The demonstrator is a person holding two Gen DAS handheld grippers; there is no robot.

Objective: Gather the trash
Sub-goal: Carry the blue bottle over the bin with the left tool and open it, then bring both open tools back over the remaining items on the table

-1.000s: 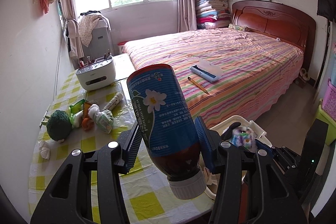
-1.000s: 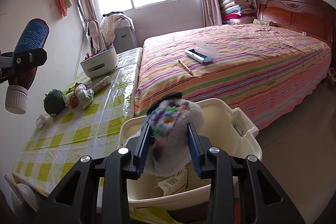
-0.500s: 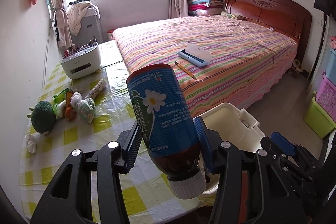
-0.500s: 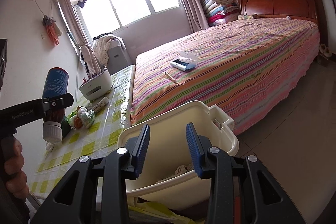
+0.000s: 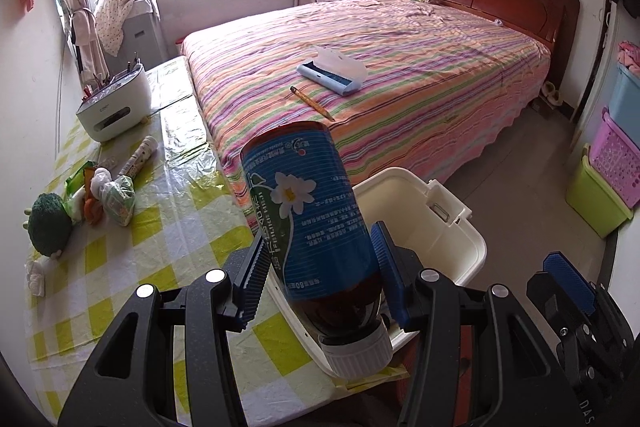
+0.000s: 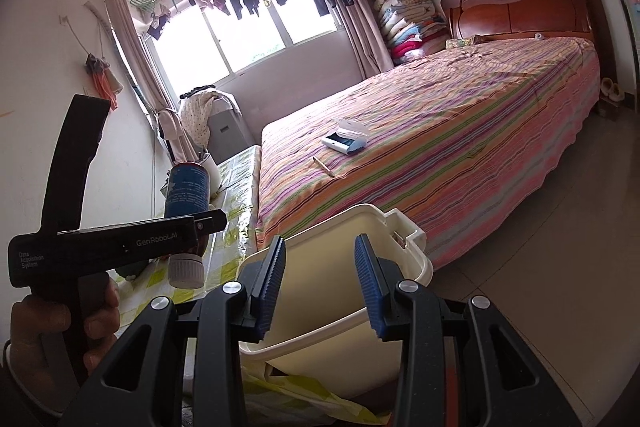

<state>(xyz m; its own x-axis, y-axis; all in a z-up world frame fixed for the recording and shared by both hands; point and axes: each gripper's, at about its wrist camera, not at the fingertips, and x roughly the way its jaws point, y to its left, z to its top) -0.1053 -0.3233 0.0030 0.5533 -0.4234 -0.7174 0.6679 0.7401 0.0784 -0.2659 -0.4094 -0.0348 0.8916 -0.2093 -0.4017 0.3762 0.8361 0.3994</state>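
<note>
My left gripper [image 5: 320,267] is shut on a brown bottle with a blue label [image 5: 308,219], held cap-down over the near rim of the cream bin [image 5: 452,223]. The bottle also shows in the right wrist view [image 6: 187,195], left of the bin [image 6: 400,239]. My right gripper [image 6: 320,279] is open and empty above the bin's near side. It shows at the lower right of the left wrist view [image 5: 568,287]. Loose wrappers and a small bag [image 5: 116,195] lie on the checked table [image 5: 168,239].
A toy broccoli [image 5: 48,223], a tube [image 5: 140,159] and a white organiser [image 5: 116,107] sit on the table by the wall. The striped bed [image 5: 380,67] holds a pen [image 5: 312,103] and a blue case [image 5: 332,75]. Coloured crates [image 5: 612,171] stand at the right.
My right gripper opened and let go of the fluffy multicoloured thing over the bin, then rose and drew back. My left gripper carried the bottle toward the bin.
</note>
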